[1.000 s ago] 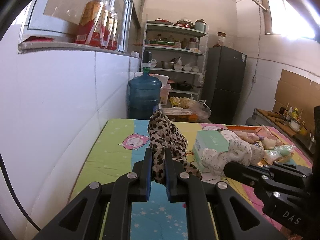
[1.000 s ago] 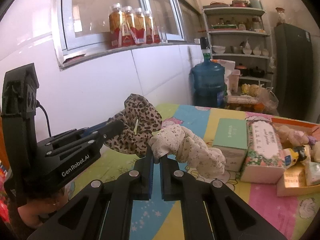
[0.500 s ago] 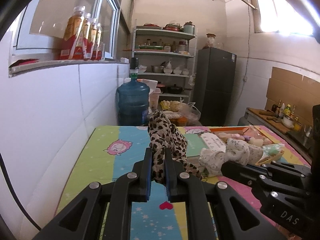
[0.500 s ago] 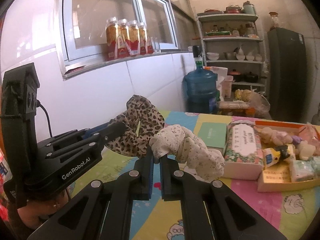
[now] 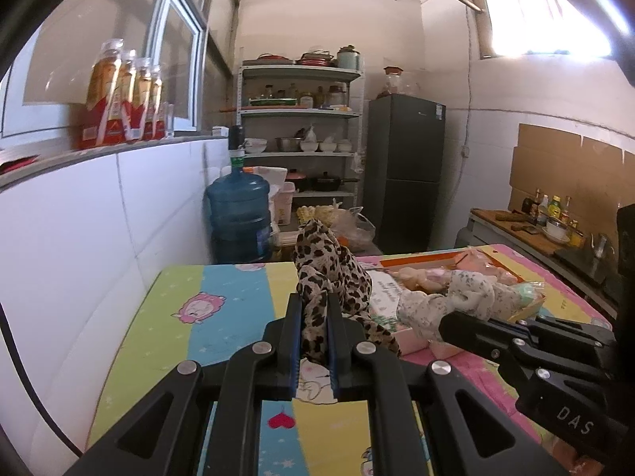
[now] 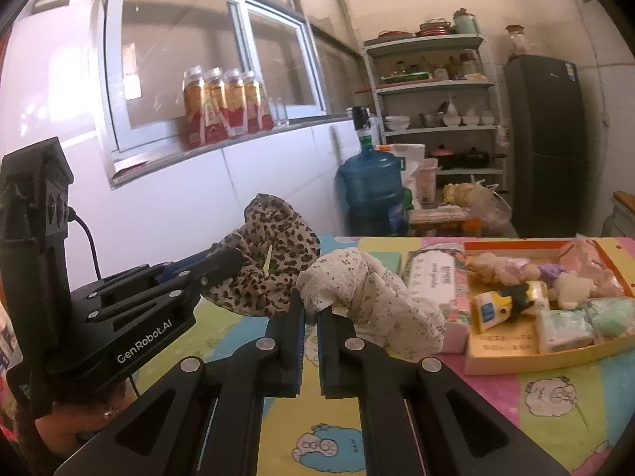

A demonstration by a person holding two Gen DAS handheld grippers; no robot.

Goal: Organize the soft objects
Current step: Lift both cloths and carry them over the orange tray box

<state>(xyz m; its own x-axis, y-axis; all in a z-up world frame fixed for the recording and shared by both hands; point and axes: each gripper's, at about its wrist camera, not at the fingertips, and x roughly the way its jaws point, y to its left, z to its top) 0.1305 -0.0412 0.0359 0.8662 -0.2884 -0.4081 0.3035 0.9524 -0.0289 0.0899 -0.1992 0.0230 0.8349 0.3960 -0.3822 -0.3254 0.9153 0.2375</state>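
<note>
- The left gripper (image 5: 313, 309) is clamped on a leopard cloth (image 5: 325, 265), which it holds up above the mat (image 5: 222, 317).
- The right gripper (image 6: 310, 311) pinches a cream cloth (image 6: 373, 293) between nearly closed fingers, lifted off the mat just right of the leopard cloth.
- The two cloths hang side by side, close to touching.
- A tissue pack (image 6: 432, 277) lies behind the cream cloth.
- Beside it, a tray (image 6: 555, 353) holds small soft toys and packets.
</note>
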